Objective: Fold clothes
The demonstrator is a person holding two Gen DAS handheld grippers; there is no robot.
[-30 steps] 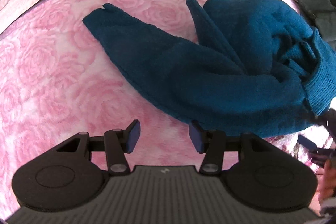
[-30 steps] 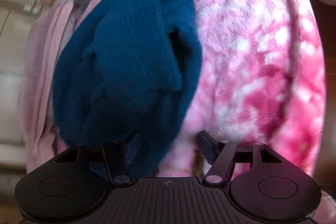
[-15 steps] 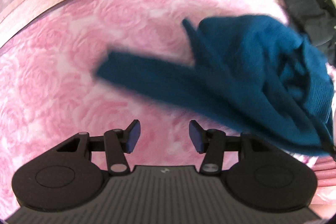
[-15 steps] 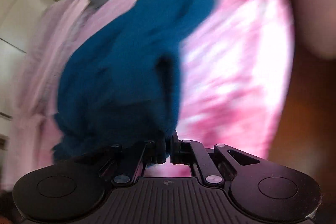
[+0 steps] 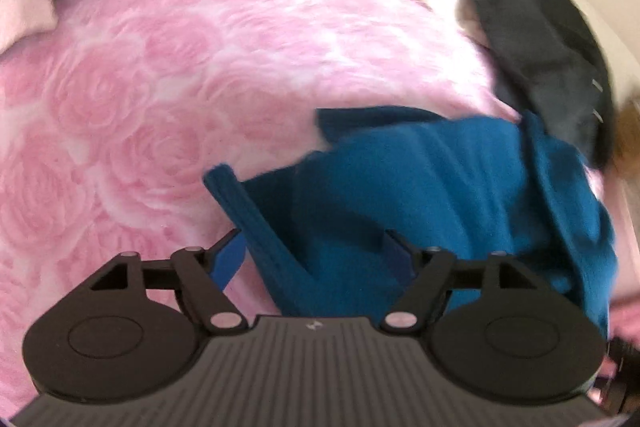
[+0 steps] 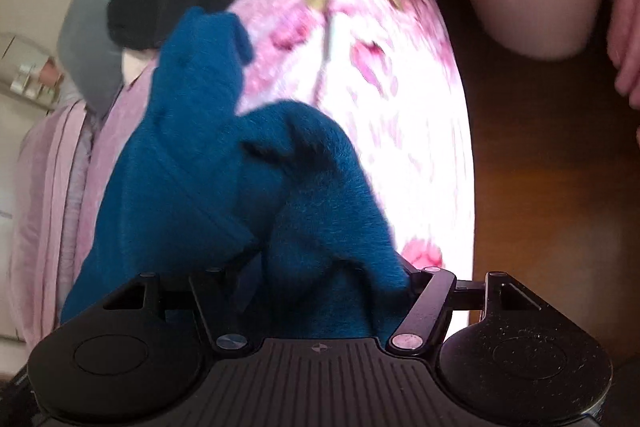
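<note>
Sweater (image 5: 440,195) folds lie between both opening hand-held grippers (image 5: 316,259) (image 6: 320,279), seemingly unclamped.

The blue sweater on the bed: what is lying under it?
Under the blue sweater lies the pink rose-patterned blanket. Whether anything else sits beneath it cannot be seen, because the knit covers that area.

The sweater (image 5: 440,187) lies on the bedspread (image 5: 160,87), dark clothes (image 5: 552,47) behind it.

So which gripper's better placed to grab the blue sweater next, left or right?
Probably the left gripper: its opening jaws straddle a ribbed edge of the blue sweater. The right gripper, also opening, has only bunched fabric between its fingers.
</note>
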